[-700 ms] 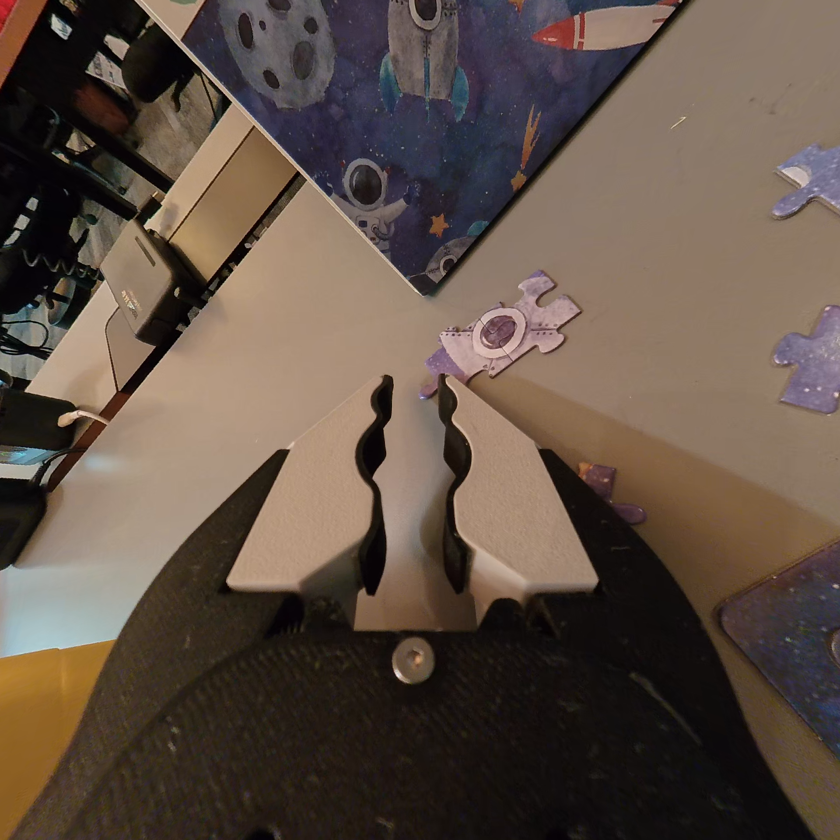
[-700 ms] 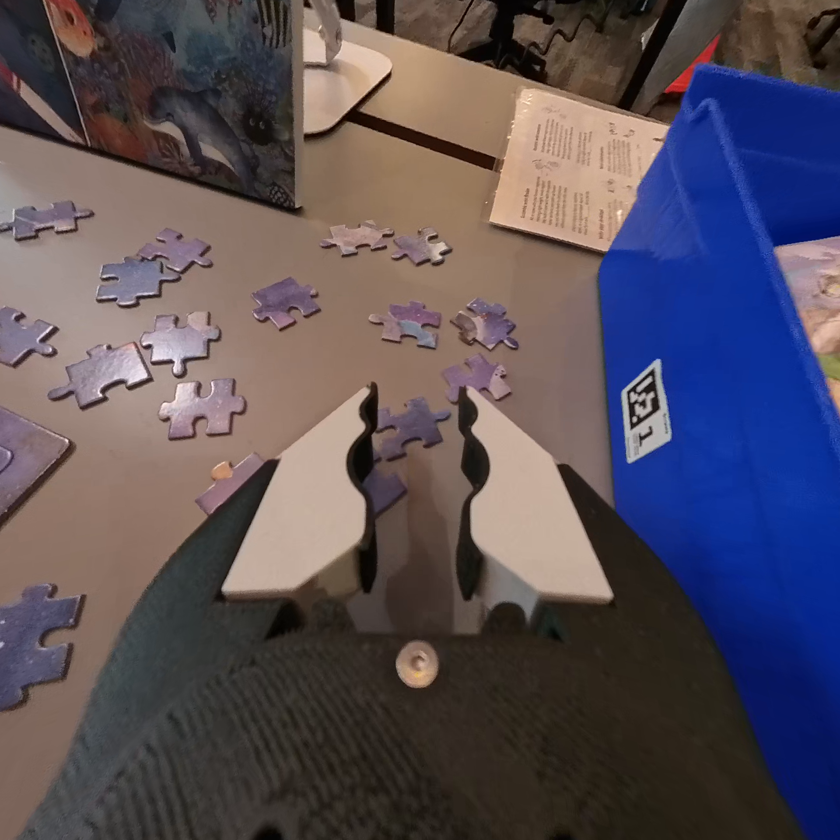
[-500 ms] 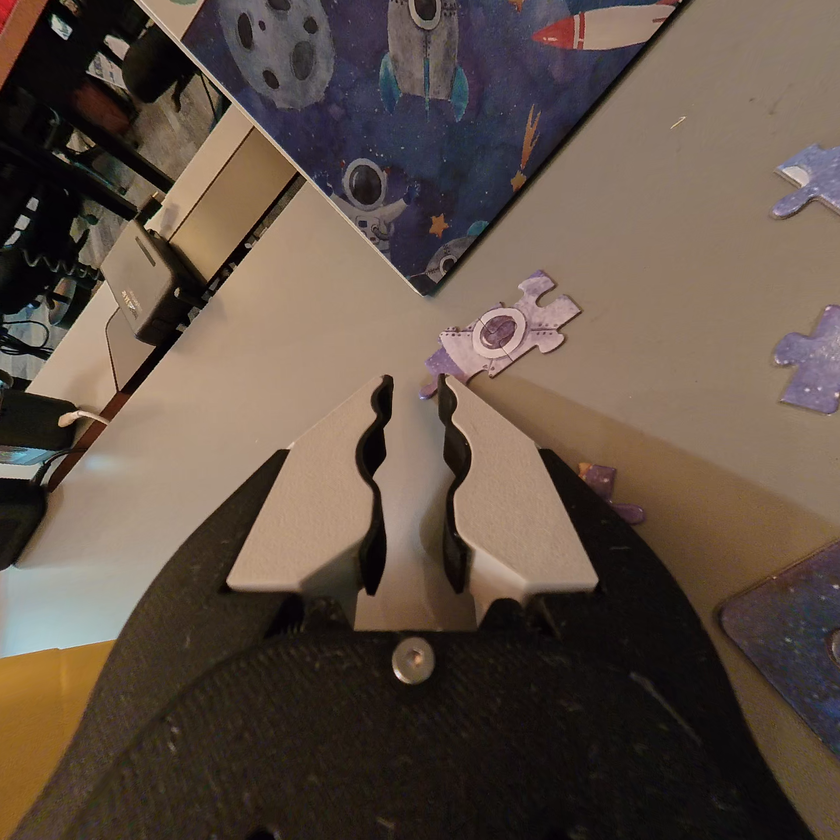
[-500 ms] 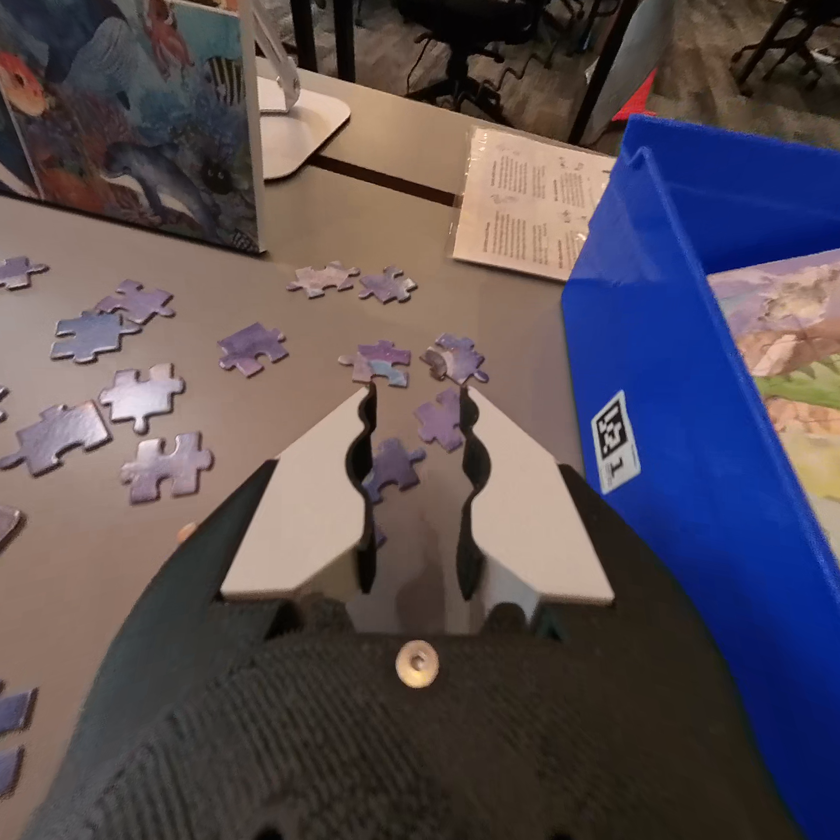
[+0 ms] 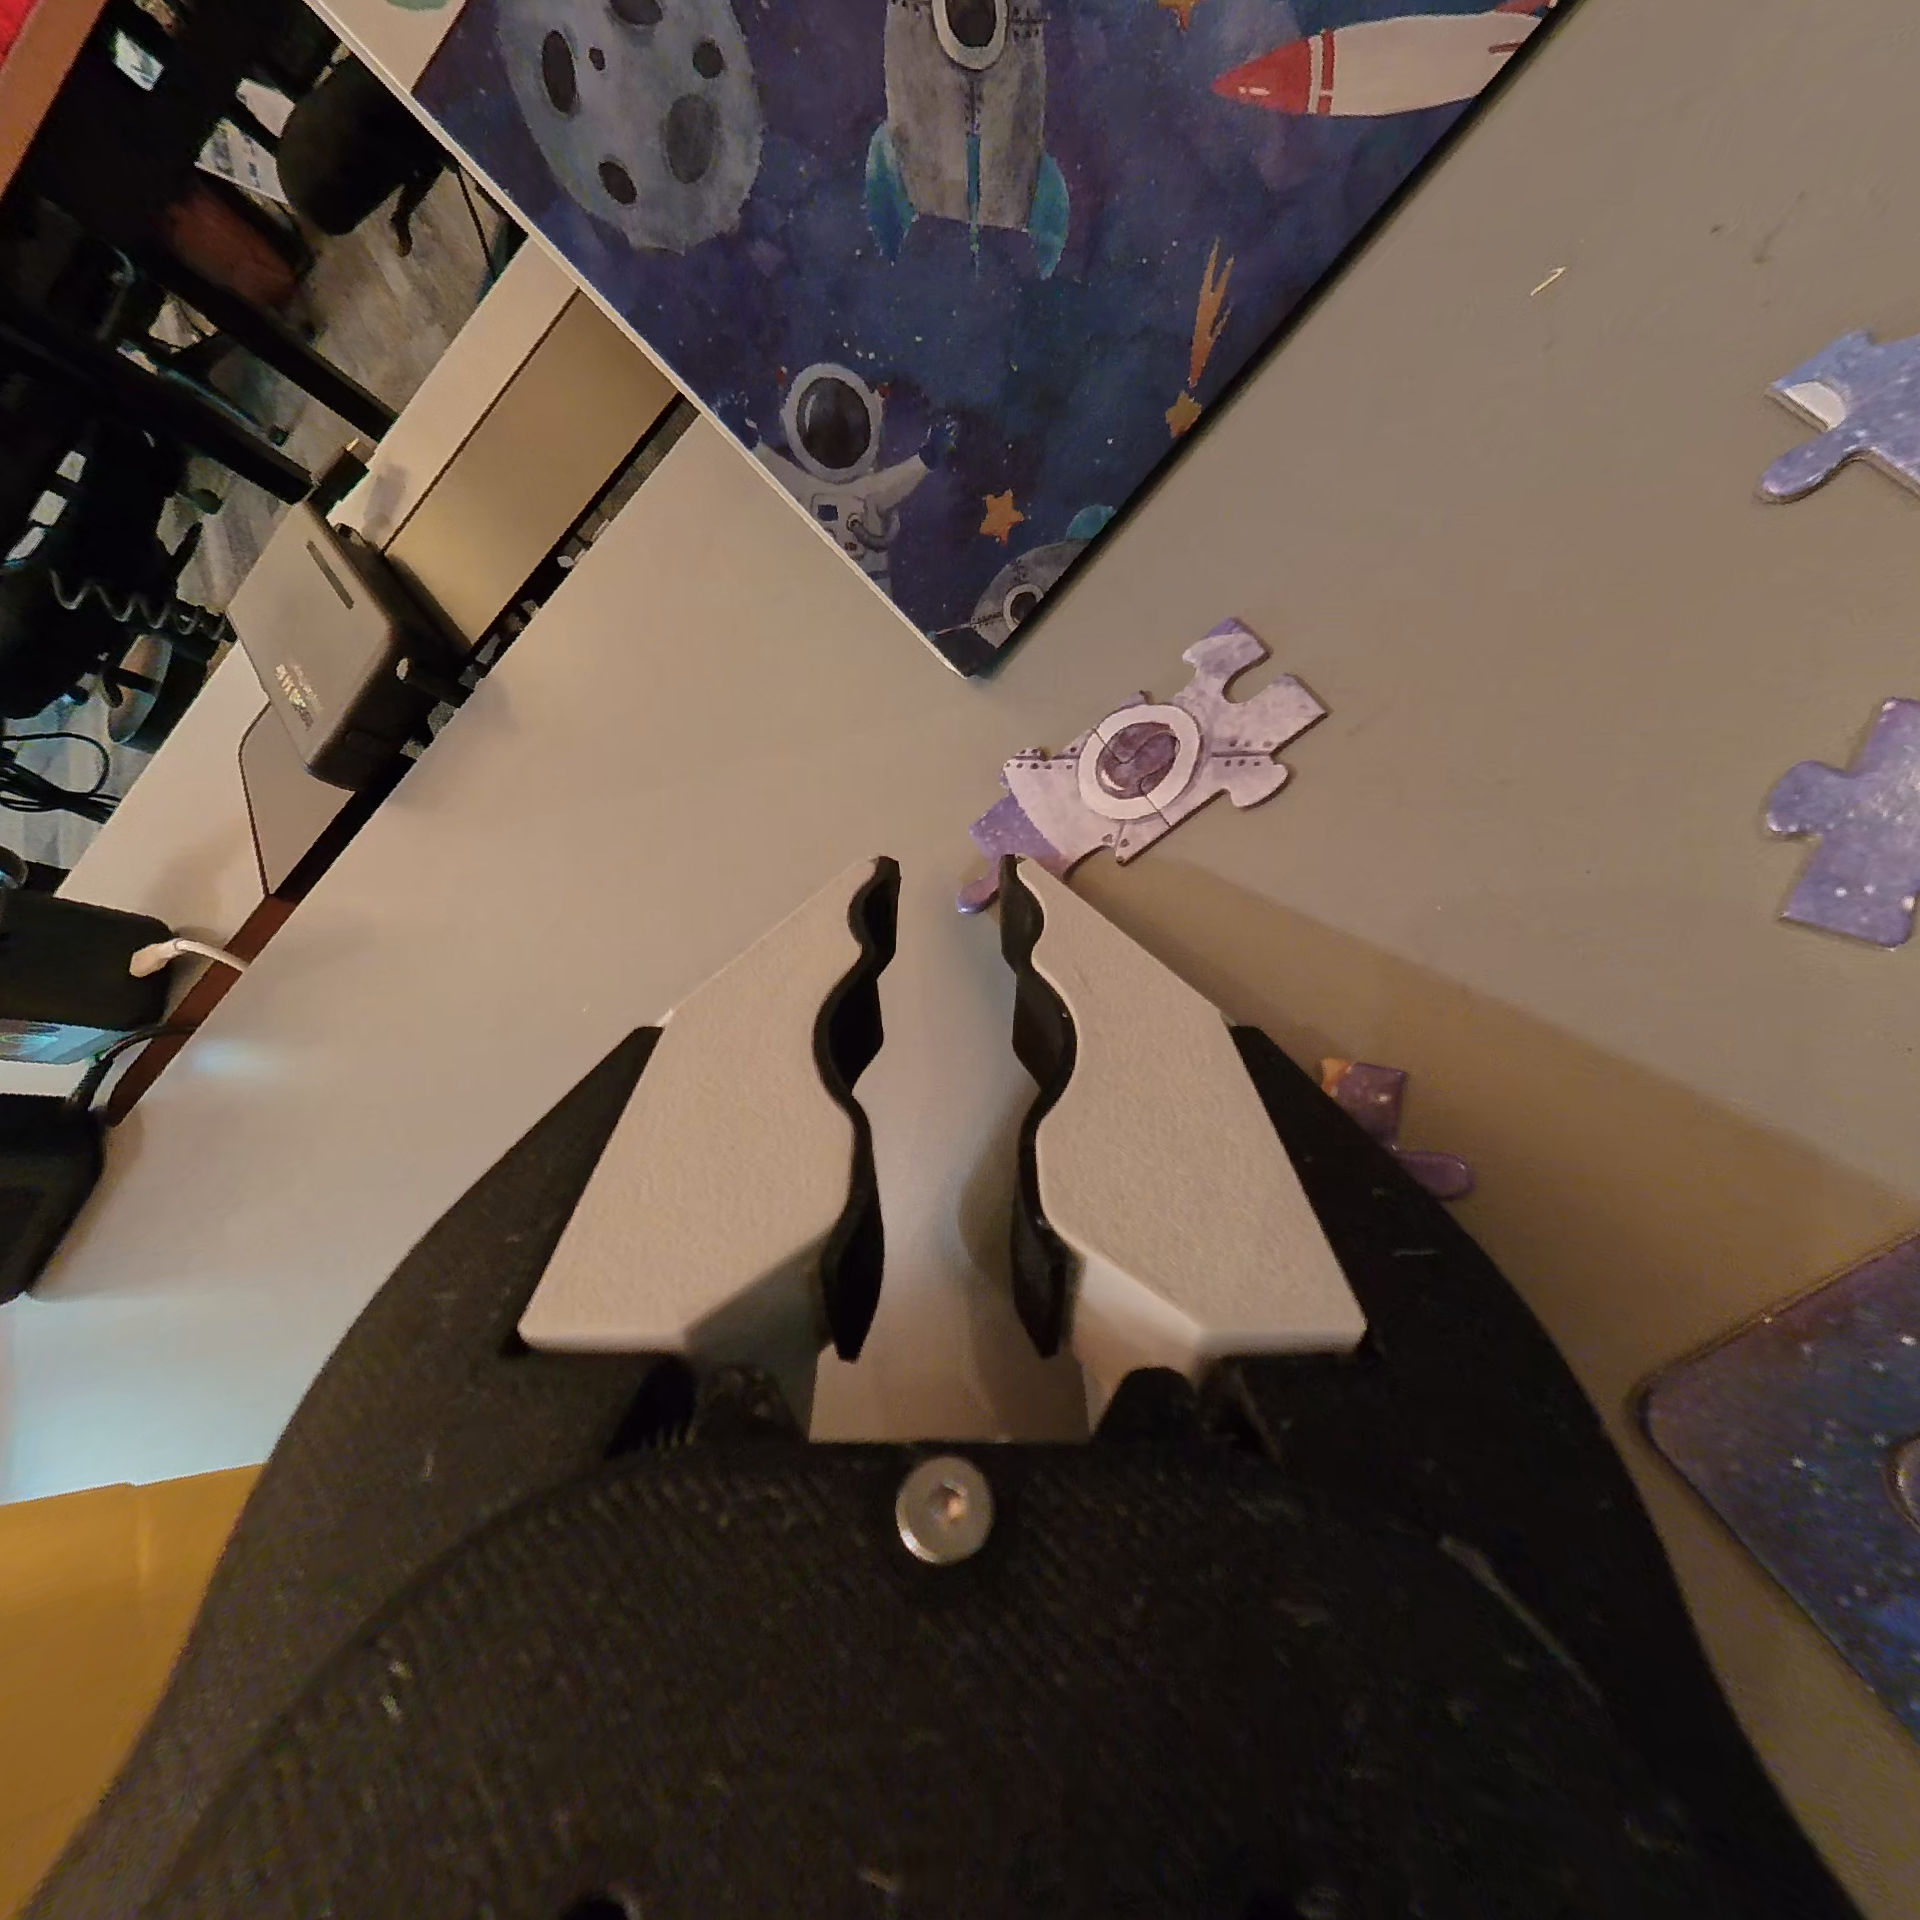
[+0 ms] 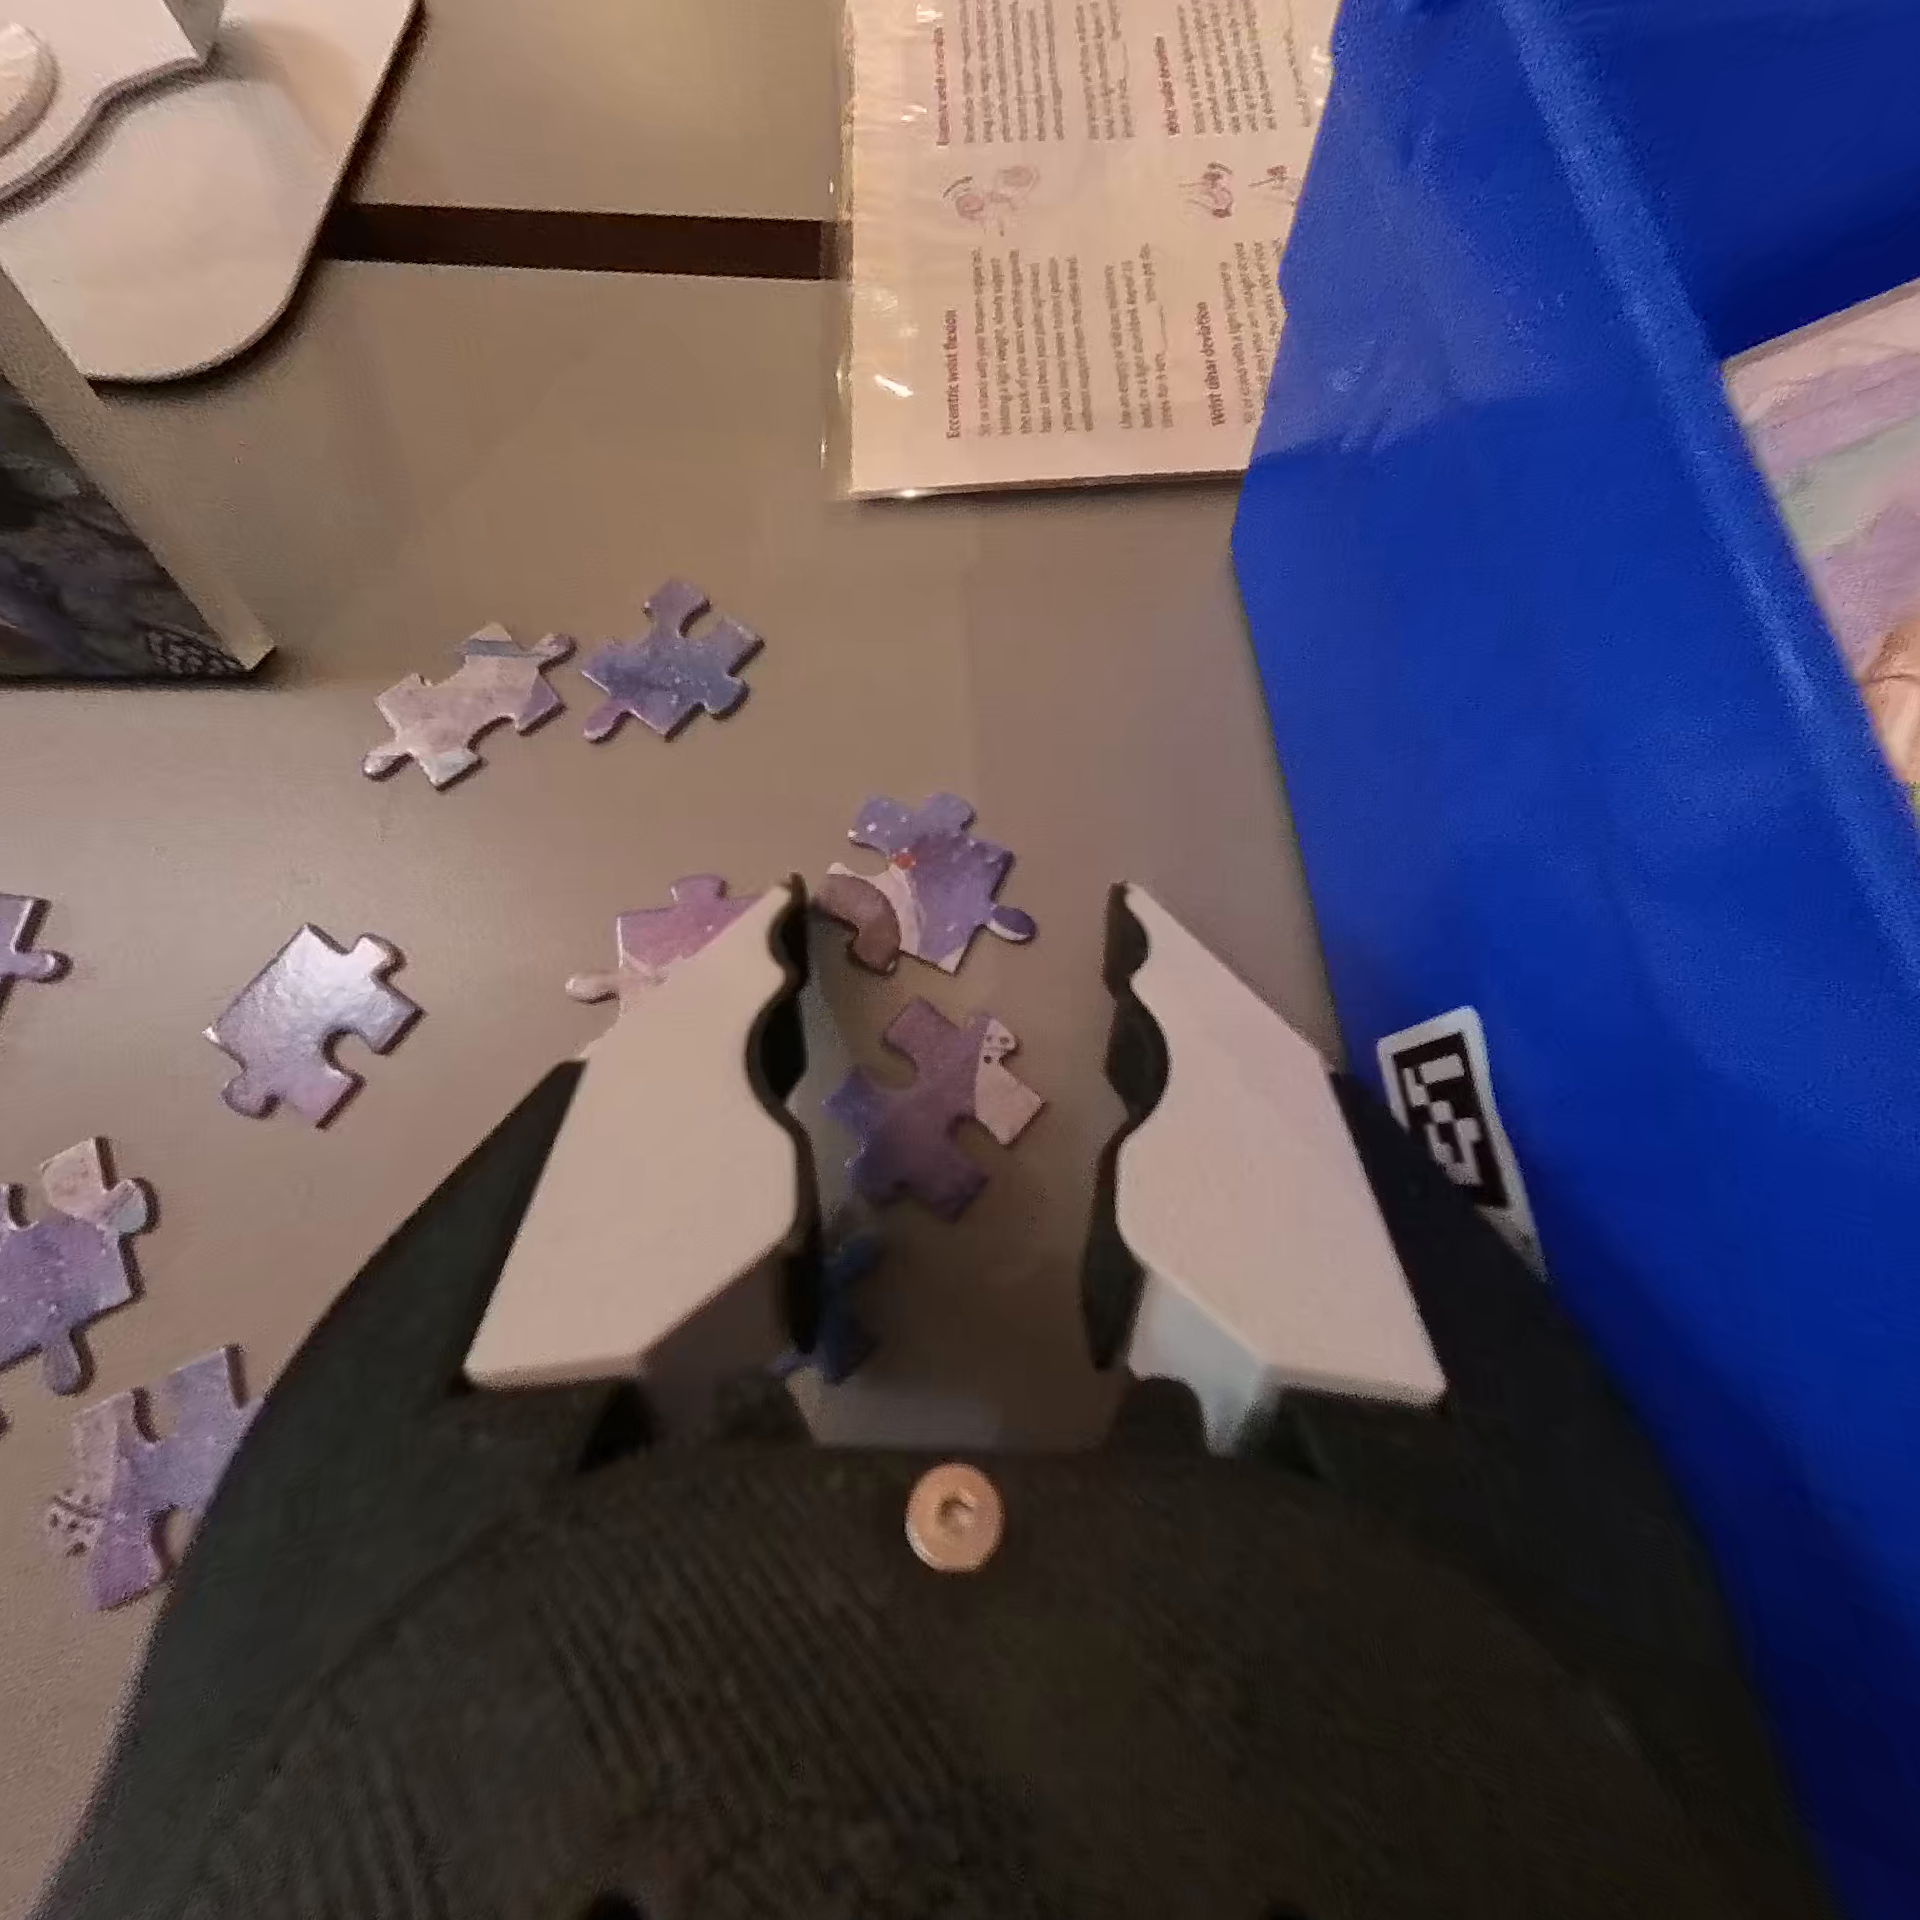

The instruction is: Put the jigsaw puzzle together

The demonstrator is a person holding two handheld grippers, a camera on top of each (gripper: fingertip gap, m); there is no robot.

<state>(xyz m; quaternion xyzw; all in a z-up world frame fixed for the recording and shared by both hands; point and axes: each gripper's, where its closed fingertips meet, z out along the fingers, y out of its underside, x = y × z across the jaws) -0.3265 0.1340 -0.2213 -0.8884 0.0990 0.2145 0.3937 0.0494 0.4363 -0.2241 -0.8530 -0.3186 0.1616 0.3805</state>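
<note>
In the left wrist view my left gripper (image 5: 945, 868) hangs over the grey table (image 5: 623, 935) with a narrow gap between its fingers and nothing in it. Two joined purple puzzle pieces showing a round window (image 5: 1153, 764) lie just ahead of its right fingertip. In the right wrist view my right gripper (image 6: 956, 894) is wide open and empty, low over loose purple puzzle pieces. One piece (image 6: 930, 1112) lies on the table between the fingers, untouched. Another piece (image 6: 930, 894) lies just ahead of the tips, and a third (image 6: 675, 935) is partly behind the left finger.
A space-themed picture board (image 5: 935, 260) lies ahead of the left gripper, with loose pieces (image 5: 1860, 831) to the right and an assembled puzzle corner (image 5: 1787, 1455). A blue bin (image 6: 1558, 727) stands close to the right gripper's right side. A printed sheet (image 6: 1060, 260) and a picture box (image 6: 94, 582) lie beyond. Some 50 cm of space lies between my two pairs of fingers.
My right gripper has moved forward and lower toward the pieces next to the blue bin, and its fingers have spread much wider. The left gripper has not moved.
</note>
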